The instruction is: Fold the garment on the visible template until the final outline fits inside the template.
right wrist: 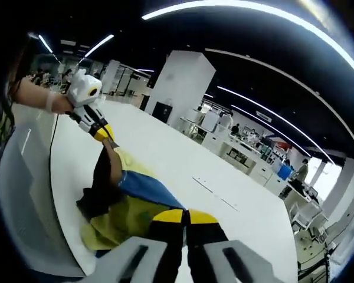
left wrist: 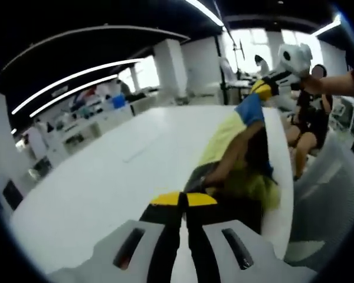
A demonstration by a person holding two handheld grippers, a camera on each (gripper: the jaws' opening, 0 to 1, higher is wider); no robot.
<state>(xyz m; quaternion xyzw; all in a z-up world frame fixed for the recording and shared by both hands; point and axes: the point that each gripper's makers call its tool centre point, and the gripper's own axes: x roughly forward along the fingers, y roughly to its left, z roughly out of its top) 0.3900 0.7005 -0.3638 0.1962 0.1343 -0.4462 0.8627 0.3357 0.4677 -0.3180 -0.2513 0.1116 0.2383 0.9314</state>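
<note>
Left gripper view, from left to right. A broad, smooth white table [left wrist: 106, 177] runs away from the camera, matte and evenly lit, with a faint pale rectangular outline [left wrist: 143, 148] on its surface. At the bottom centre the left gripper [left wrist: 183, 199] rises on two black jaws capped with yellow tips; the tips press together on the near edge of the garment [left wrist: 236, 159], a soft, crumpled cloth in yellow, blue, black and a brown band. The garment hangs stretched above the right part of the table, rising in a taut diagonal to the upper right. There the right gripper [left wrist: 261, 88], a white moulded body with yellow-tipped jaws, pinches its far end, held by a person's hand [left wrist: 311, 84]. A white mesh chair back [left wrist: 330, 200] curves along the right edge.

Right gripper view, from left to right. The white mesh chair back [right wrist: 23, 200] fills the left side. A hand [right wrist: 60, 104] carries the left gripper [right wrist: 104, 133], whose yellow tips clamp the upper end of the garment [right wrist: 130, 200]. The cloth sags in loose folds down toward the bottom centre, where the right gripper [right wrist: 185, 217] closes its yellow-tipped black jaws on it. The table [right wrist: 224, 188] spreads smooth and white to the right, bearing thin straight marks [right wrist: 202, 184].
</note>
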